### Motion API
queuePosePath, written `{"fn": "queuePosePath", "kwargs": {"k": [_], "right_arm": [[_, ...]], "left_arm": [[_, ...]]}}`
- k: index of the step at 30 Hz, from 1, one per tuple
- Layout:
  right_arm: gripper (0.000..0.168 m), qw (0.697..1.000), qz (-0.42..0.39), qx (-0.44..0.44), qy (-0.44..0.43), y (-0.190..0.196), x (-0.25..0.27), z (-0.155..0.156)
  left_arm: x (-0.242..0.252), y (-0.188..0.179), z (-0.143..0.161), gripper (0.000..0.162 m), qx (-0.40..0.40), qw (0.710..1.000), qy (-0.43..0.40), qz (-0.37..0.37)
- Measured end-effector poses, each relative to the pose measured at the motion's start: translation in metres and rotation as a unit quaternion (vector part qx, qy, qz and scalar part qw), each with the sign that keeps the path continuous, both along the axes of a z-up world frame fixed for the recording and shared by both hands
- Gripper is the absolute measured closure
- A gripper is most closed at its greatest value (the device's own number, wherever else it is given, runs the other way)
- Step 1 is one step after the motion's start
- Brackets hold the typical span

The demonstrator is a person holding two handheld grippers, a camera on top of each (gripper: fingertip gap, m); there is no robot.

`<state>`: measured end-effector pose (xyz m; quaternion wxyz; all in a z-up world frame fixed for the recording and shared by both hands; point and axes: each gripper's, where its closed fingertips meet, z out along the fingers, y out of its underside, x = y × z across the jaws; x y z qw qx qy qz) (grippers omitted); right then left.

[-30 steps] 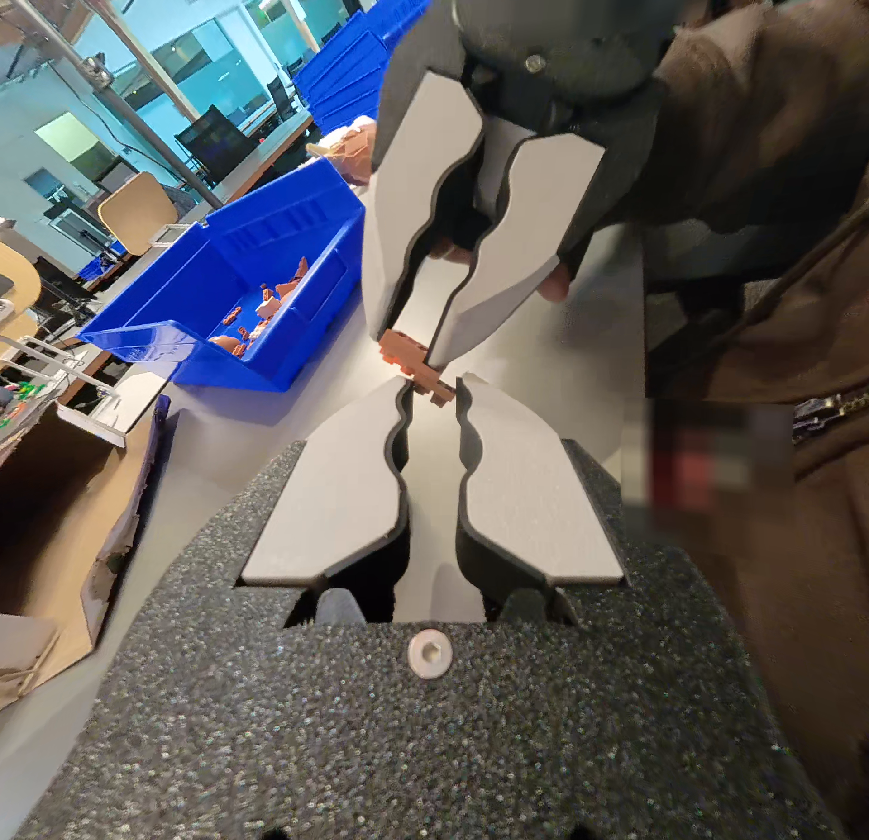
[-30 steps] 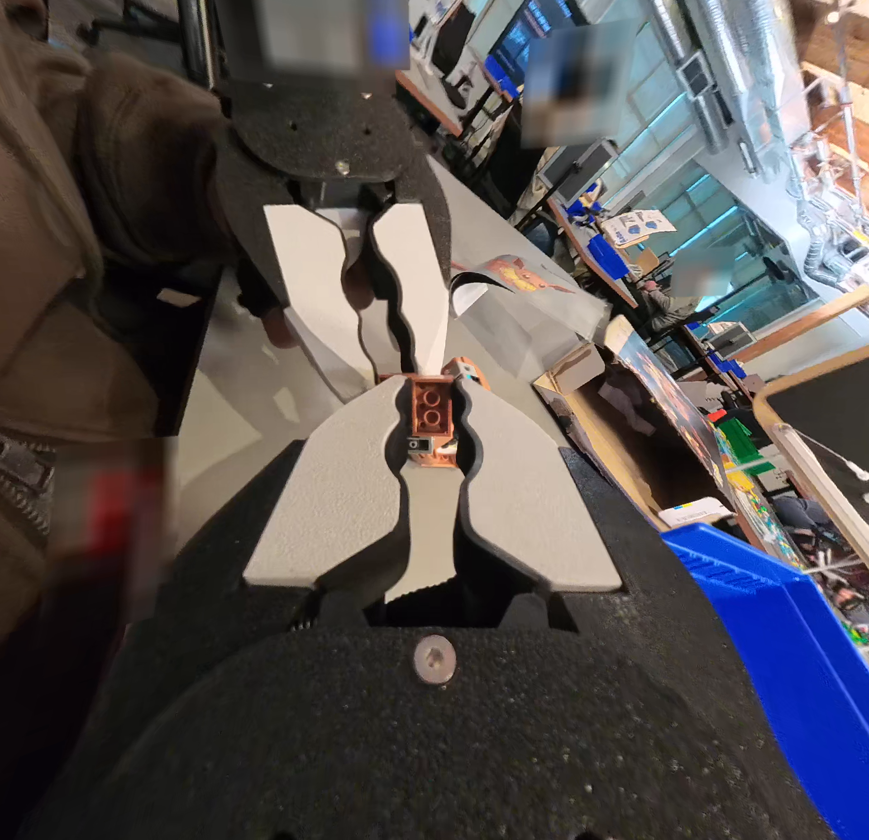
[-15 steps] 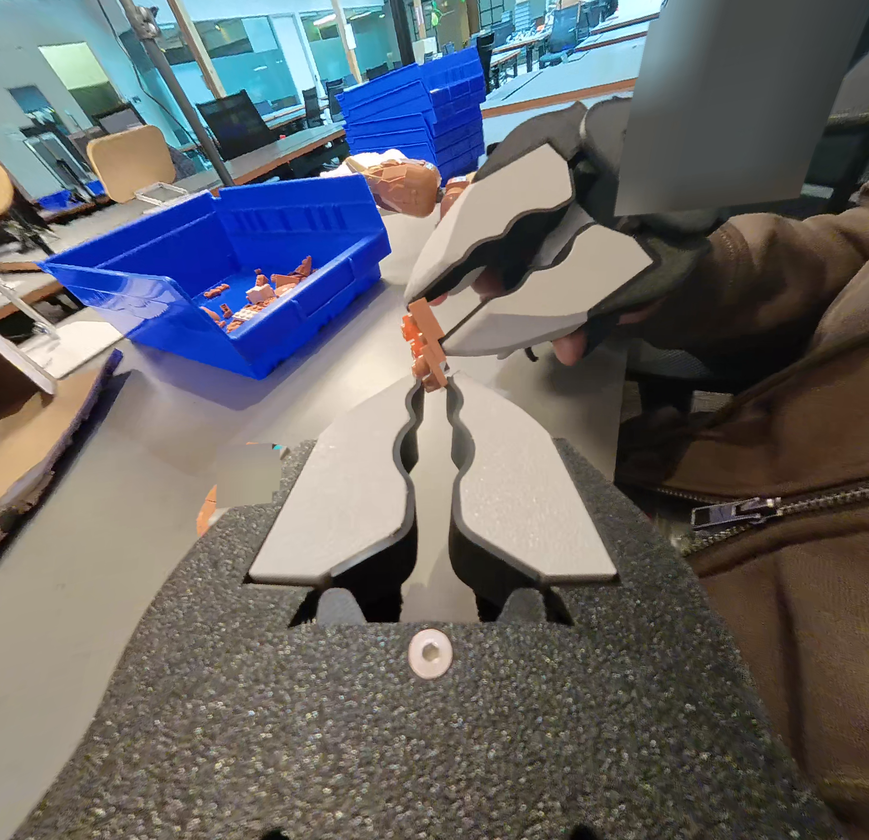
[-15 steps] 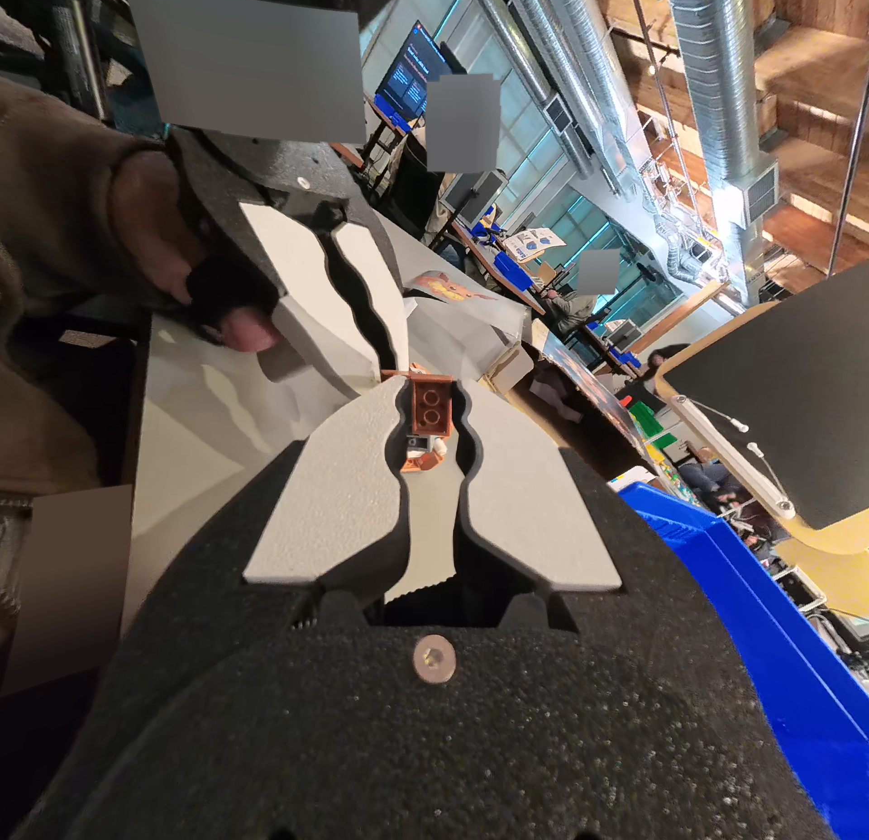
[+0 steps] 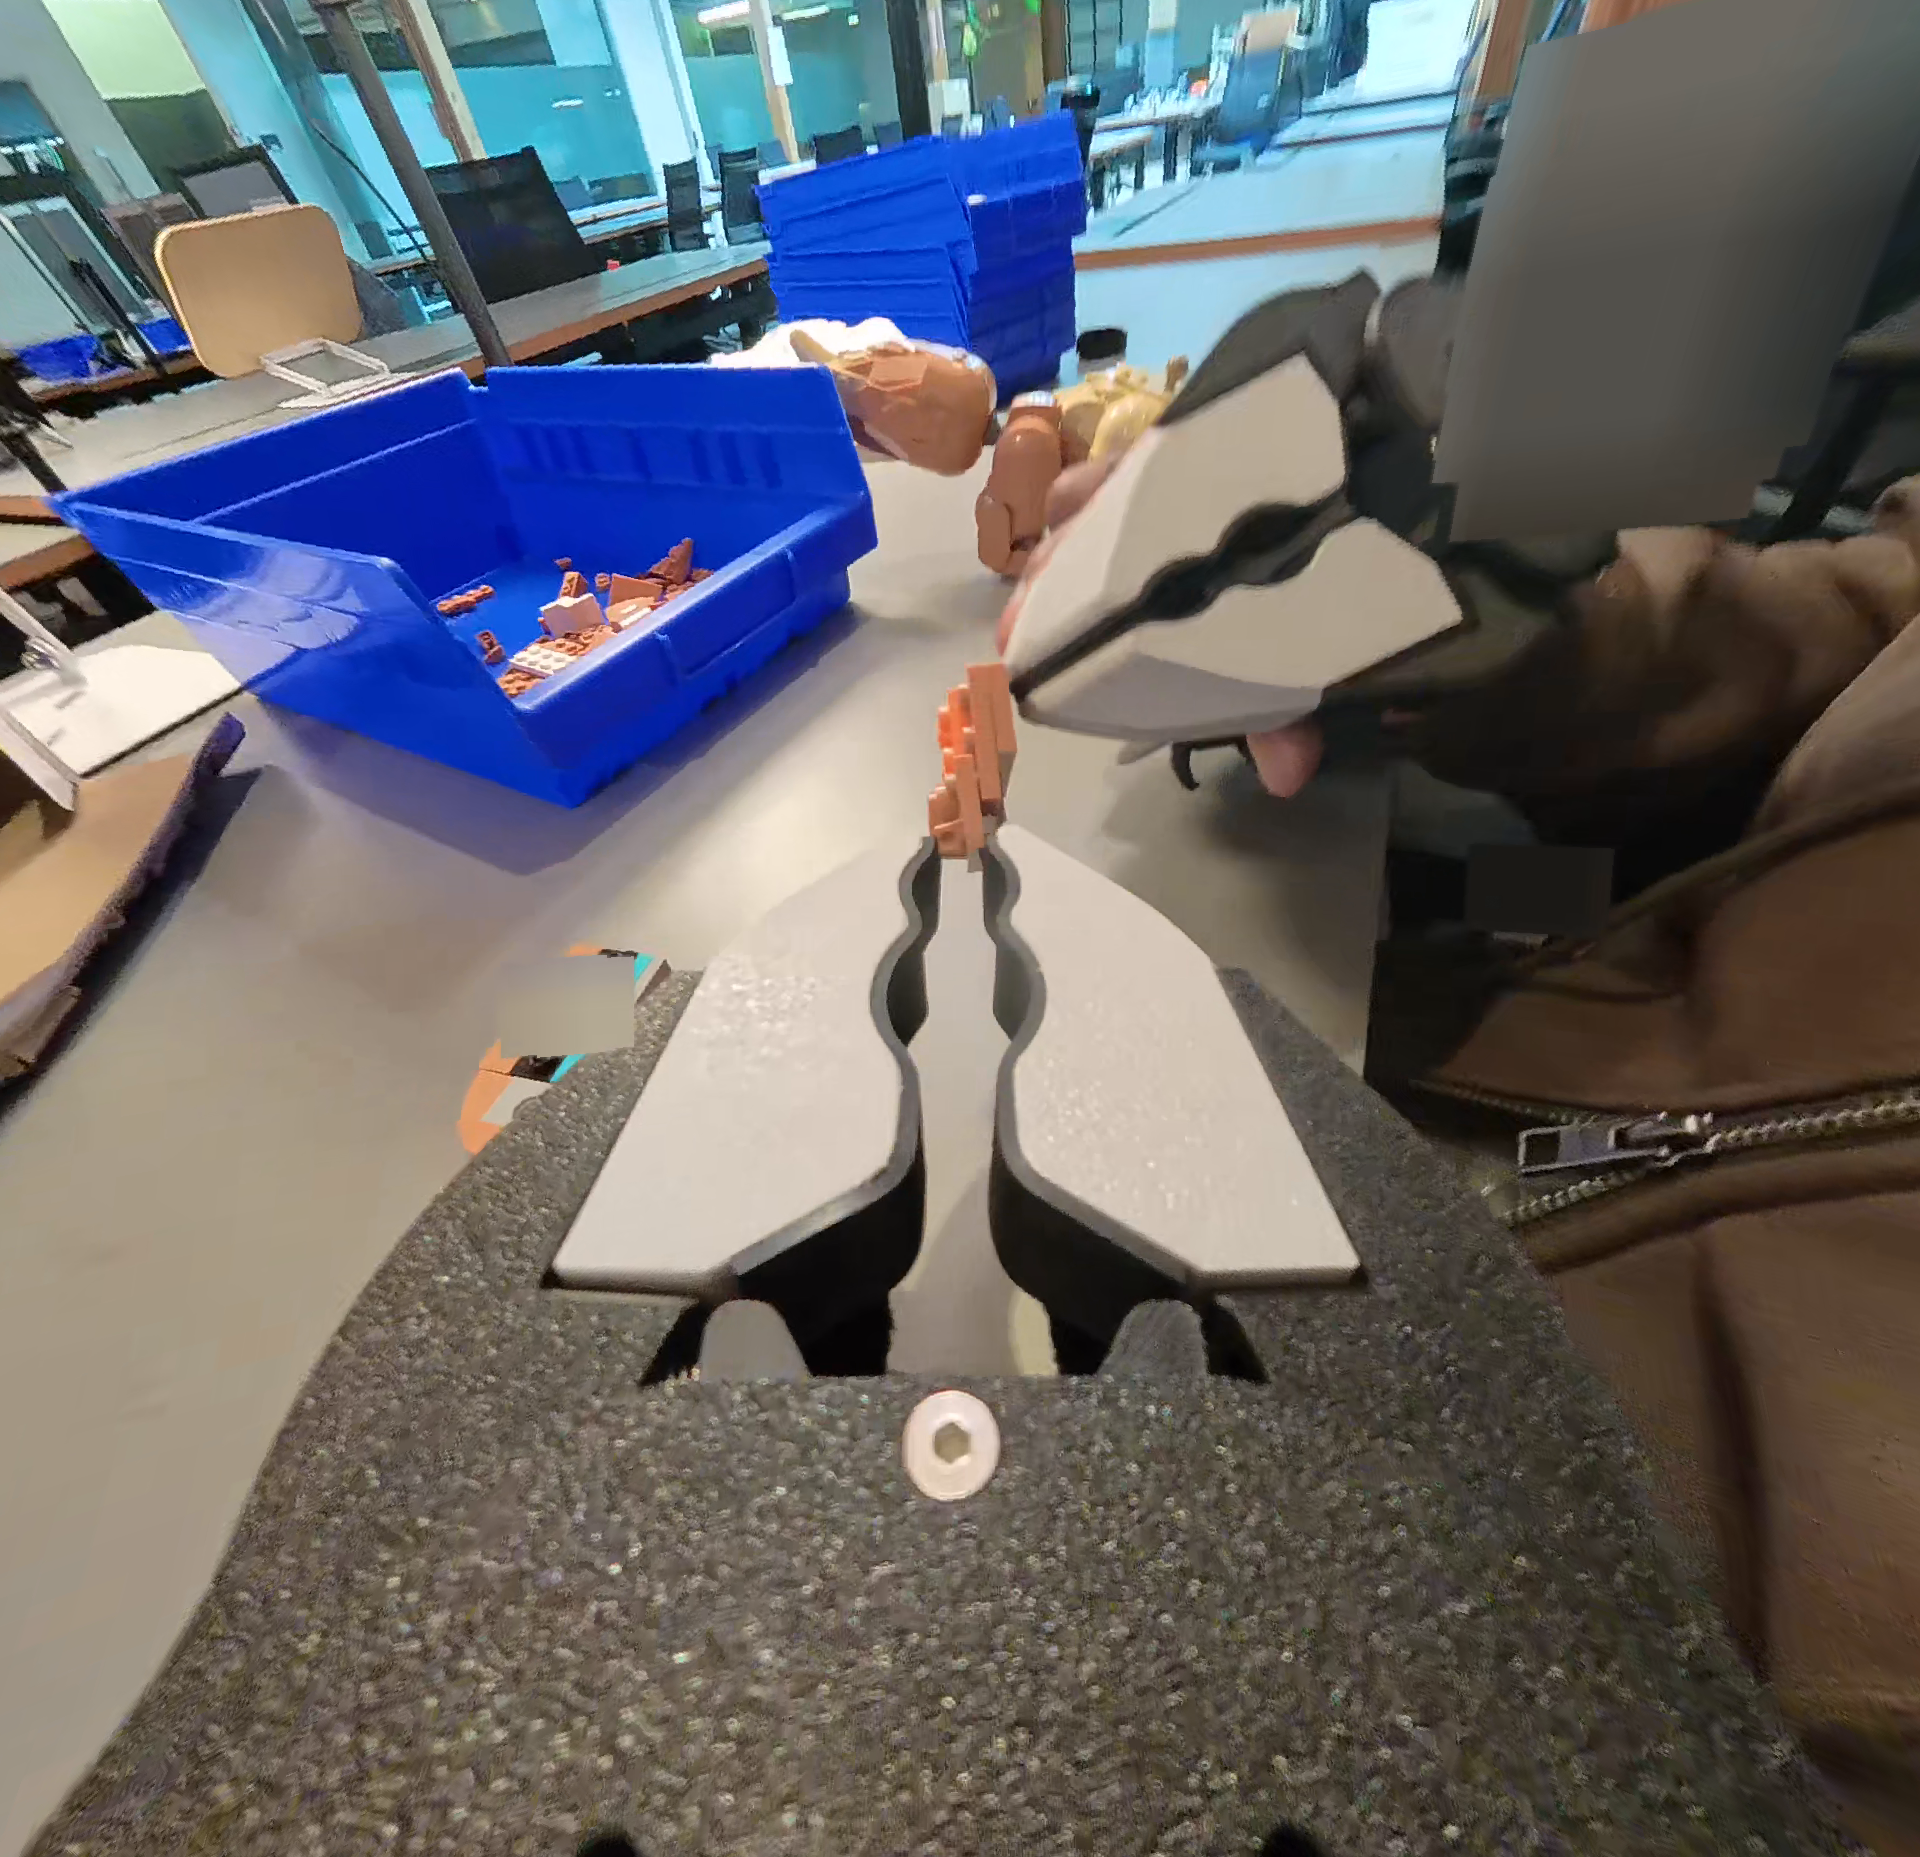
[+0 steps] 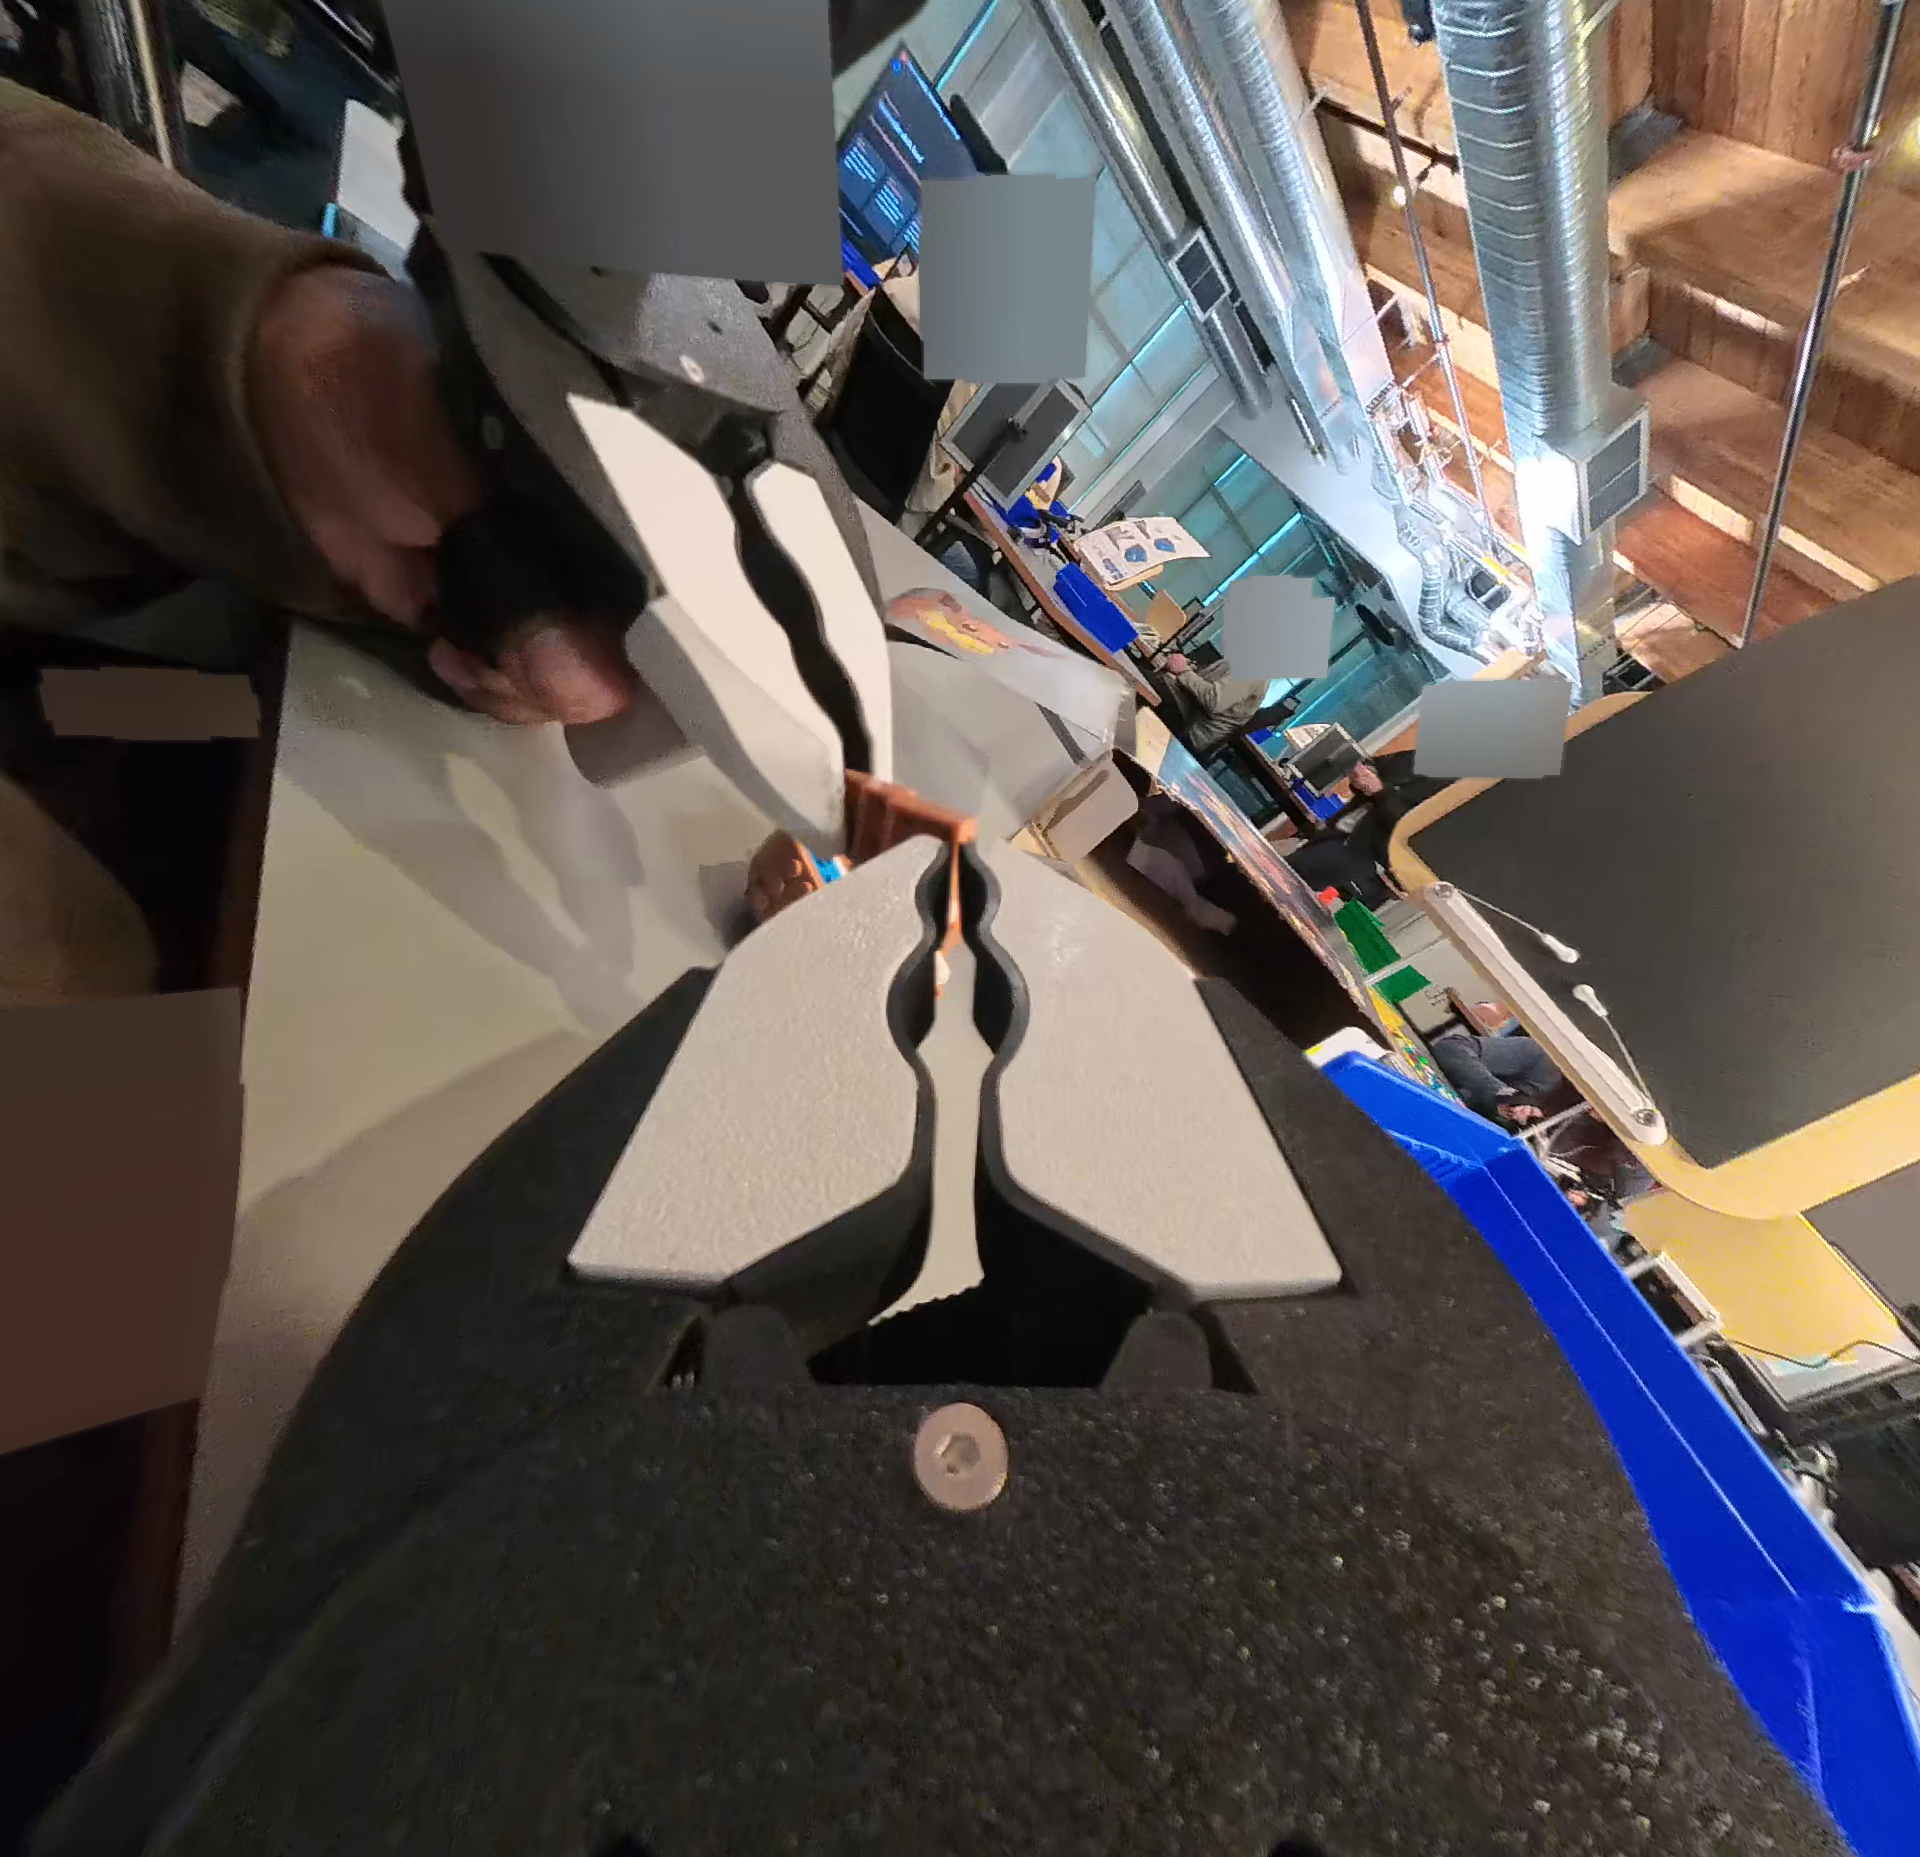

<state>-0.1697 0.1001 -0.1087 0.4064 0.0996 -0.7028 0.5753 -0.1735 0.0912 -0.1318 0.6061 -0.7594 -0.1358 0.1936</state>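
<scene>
A small brown brick assembly hangs above the grey table, held between both grippers. My left gripper is shut on its lower end. My right gripper comes in from the upper right of the left wrist view and is shut on its upper end. In the right wrist view, my right gripper pinches a thin brown plate edge of the same assembly. The left gripper's fingers reach it from the upper left.
A blue bin holding several loose brown bricks stands to the left. Behind it are stacked blue bins and brown and tan toy figures. A small orange and teal piece lies on the table. Cardboard lies at the left edge. Both grippers' tips are close together, under 4 cm apart.
My right gripper held the brick across its width, then closed much narrower onto a thin plate edge. My left gripper closed on the lower end. Both grippers tilted and the assembly rose upright.
</scene>
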Motion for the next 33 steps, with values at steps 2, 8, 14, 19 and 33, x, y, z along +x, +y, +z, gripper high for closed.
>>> {"fn": "queuePosePath", "kwargs": {"k": [2,8,14,19,33], "right_arm": [[0.159,1.000,0.016,0.011,-0.005,0.000,0.002,0.000],[0.144,0.988,0.043,0.141,0.054,-0.006,0.006,-0.017],[0.154,0.958,0.020,0.247,0.141,-0.010,-0.003,-0.036],[0.157,0.948,0.015,0.241,0.207,-0.011,0.002,-0.034],[0.158,0.956,0.073,0.218,0.182,-0.007,0.010,-0.041]], "left_arm": [[0.002,0.000,-0.004,0.154,-0.030,0.999,0.027,-0.003],[0.002,-0.002,-0.011,0.154,-0.150,0.979,0.141,0.009],[-0.001,0.000,-0.018,0.154,-0.226,0.952,0.207,0.021],[-0.002,-0.001,-0.015,0.155,-0.165,0.976,0.144,0.016],[0.005,0.003,-0.022,0.159,-0.199,0.952,0.231,-0.032]]}}
